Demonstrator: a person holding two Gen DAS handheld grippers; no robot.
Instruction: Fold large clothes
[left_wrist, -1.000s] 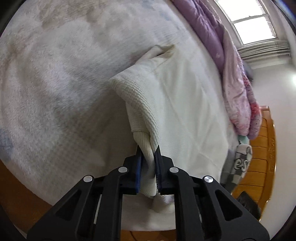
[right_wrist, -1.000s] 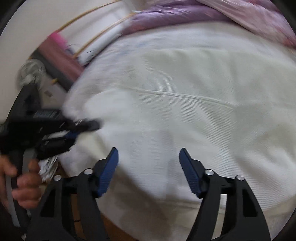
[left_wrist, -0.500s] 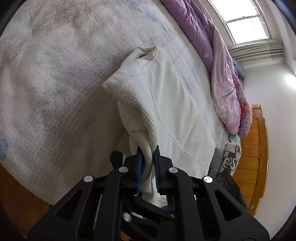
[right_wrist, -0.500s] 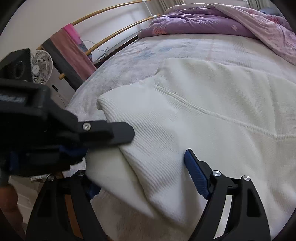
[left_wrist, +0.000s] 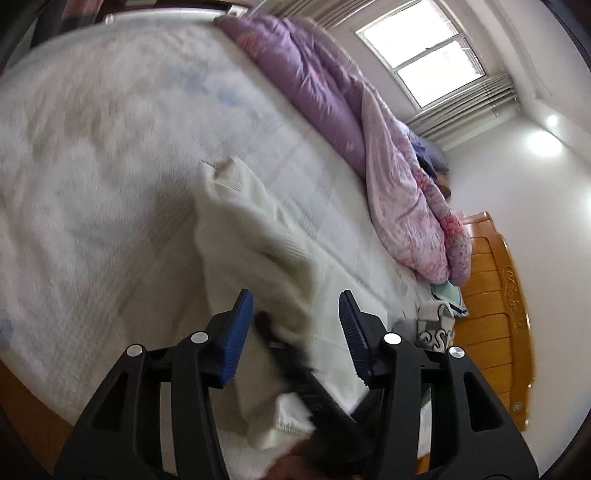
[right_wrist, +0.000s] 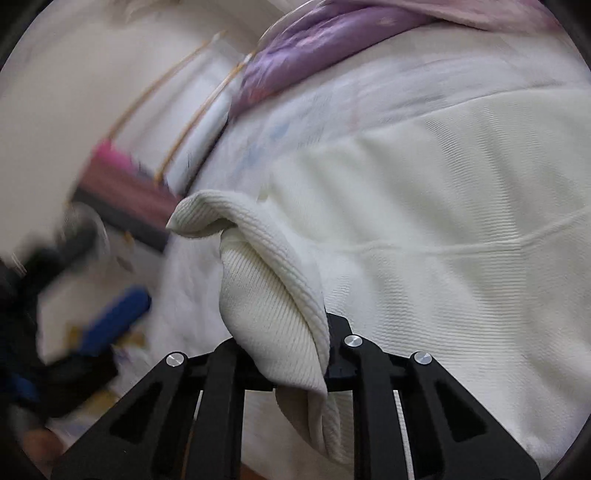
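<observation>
A cream knitted sweater (right_wrist: 443, 229) lies spread on the bed. My right gripper (right_wrist: 291, 354) is shut on a bunched fold of the sweater at its near edge; the cloth hides the fingertips. My left gripper (left_wrist: 295, 332) is open, its blue pads (left_wrist: 236, 339) apart on either side of the sweater's lifted edge (left_wrist: 251, 236). The right gripper's black fingers reach into the left wrist view (left_wrist: 306, 373) between the left pads. The left gripper shows blurred at the left of the right wrist view (right_wrist: 110, 321).
The bed carries a pale fuzzy blanket (left_wrist: 92, 177). A purple and pink duvet (left_wrist: 388, 155) is heaped along the far side. A wooden headboard (left_wrist: 506, 317) and pillows stand at the right. A window (left_wrist: 424, 55) is beyond.
My left gripper has opened and let go of the sweater fold. My right gripper has closed on that same fold, taking it over.
</observation>
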